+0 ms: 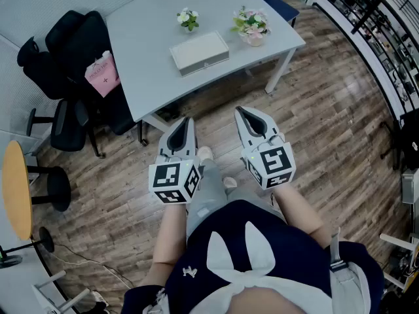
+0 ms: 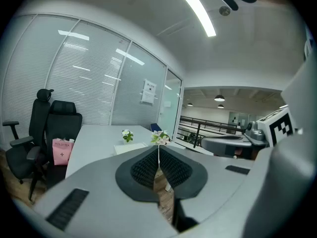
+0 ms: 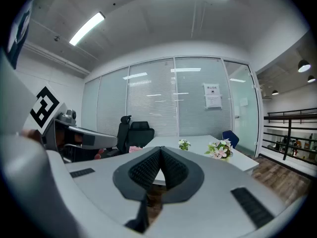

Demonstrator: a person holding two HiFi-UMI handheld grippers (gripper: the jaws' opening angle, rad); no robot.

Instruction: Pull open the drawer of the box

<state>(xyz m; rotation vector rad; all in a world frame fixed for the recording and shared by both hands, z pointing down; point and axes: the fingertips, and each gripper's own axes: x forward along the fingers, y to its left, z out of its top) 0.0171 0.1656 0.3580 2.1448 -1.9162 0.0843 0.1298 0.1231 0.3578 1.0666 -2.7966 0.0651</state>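
Floorboards (image 1: 314, 110) separate us from the worktop's (image 1: 144, 51) near edge; we hold left tool (image 1: 184, 126) and right tool (image 1: 245, 114) closed, empty, well short of the box (image 1: 200, 52).

Count: 1 grey table (image 1: 150, 57). On it: 1 white box (image 1: 200, 52) mid-table, 2 bunches of flowers (image 1: 188, 19) near the far edge. 2 black chairs (image 1: 78, 38) at its left edge, 1 pink bag (image 1: 103, 74) on one. 1 blue chair (image 1: 278, 2) past the far corner. 1 round wooden table (image 1: 16, 188).
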